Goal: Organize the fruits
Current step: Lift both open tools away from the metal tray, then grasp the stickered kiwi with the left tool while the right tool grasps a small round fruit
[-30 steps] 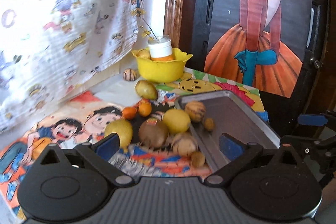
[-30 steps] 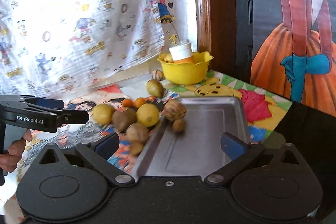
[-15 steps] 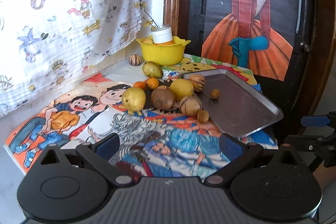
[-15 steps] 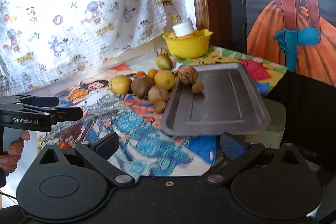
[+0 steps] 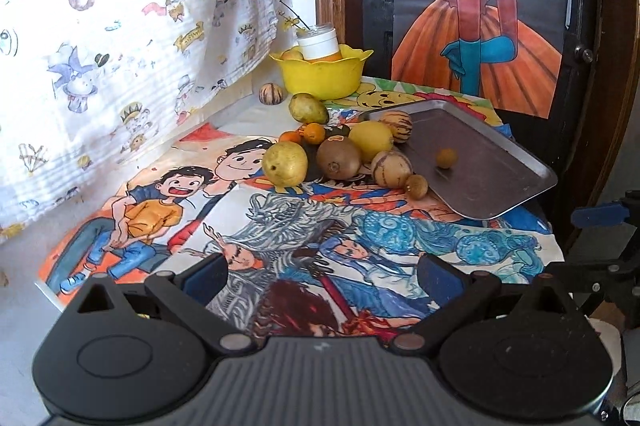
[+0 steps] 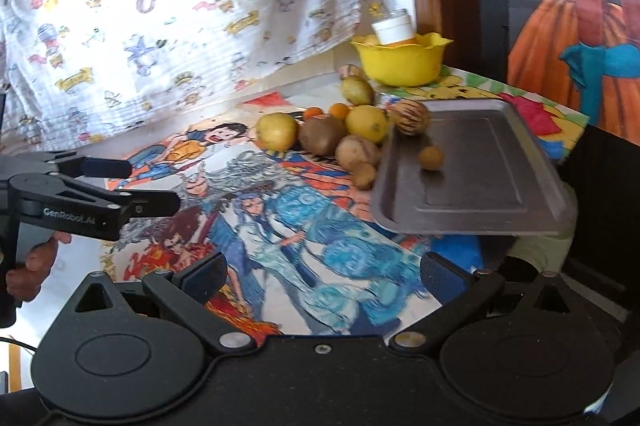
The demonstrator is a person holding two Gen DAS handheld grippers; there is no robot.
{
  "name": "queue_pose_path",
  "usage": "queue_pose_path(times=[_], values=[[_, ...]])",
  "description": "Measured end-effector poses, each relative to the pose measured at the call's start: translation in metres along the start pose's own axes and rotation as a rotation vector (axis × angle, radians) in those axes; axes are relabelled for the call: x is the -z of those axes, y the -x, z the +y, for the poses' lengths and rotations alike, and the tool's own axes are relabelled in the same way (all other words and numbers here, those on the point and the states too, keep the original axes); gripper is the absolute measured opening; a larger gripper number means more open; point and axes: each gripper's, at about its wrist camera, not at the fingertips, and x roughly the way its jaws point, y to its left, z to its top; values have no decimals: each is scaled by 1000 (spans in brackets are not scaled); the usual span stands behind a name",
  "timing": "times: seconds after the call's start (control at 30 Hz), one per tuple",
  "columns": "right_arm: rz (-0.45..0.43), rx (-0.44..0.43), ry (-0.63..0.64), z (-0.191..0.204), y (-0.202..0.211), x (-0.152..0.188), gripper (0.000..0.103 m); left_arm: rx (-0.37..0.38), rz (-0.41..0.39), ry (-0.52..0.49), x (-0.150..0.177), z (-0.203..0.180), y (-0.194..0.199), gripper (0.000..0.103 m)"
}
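Several fruits lie clustered on the cartoon-print cloth: a yellow guava (image 5: pixel 285 163), a brown kiwi (image 5: pixel 338 157), a lemon (image 5: pixel 370 135), striped melons (image 5: pixel 391 168), small oranges (image 5: pixel 314 132) and a green pear (image 5: pixel 307 107). A metal tray (image 5: pixel 500 178) lies right of them with one small brown fruit (image 5: pixel 446 158) in it. My left gripper (image 5: pixel 322 276) is open, well short of the pile, nothing between its fingers. My right gripper (image 6: pixel 323 272) is open too, near the tray's (image 6: pixel 492 186) front corner. The left gripper also shows in the right wrist view (image 6: pixel 116 186), held by a hand (image 6: pixel 36 262).
A yellow bowl (image 5: pixel 322 74) with a white-capped bottle (image 5: pixel 319 44) stands at the back by a printed curtain (image 5: pixel 120 26). A lone striped fruit (image 5: pixel 272 92) sits left of the bowl. A dark door with a painted poster (image 5: pixel 480 6) stands behind the tray.
Both grippers have drawn back from the fruit pile and tray, so more of the cloth shows. The fruits and tray have stayed in place.
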Motion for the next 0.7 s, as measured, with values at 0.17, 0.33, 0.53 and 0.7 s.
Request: queue_pose_path(times=[0.17, 0.33, 0.53, 0.7], values=[[-14, -36, 97, 10, -11, -16, 102, -27, 10, -50, -15, 16, -10, 103], [-6, -48, 200, 9, -26, -35, 102, -36, 30, -123, -36, 28, -22, 103], [49, -68, 296, 6, -46, -67, 102, -30, 20, -209, -67, 24, -27, 103], [59, -84, 331, -2, -58, -89, 102, -2, 12, -261, -90, 17, -40, 103]])
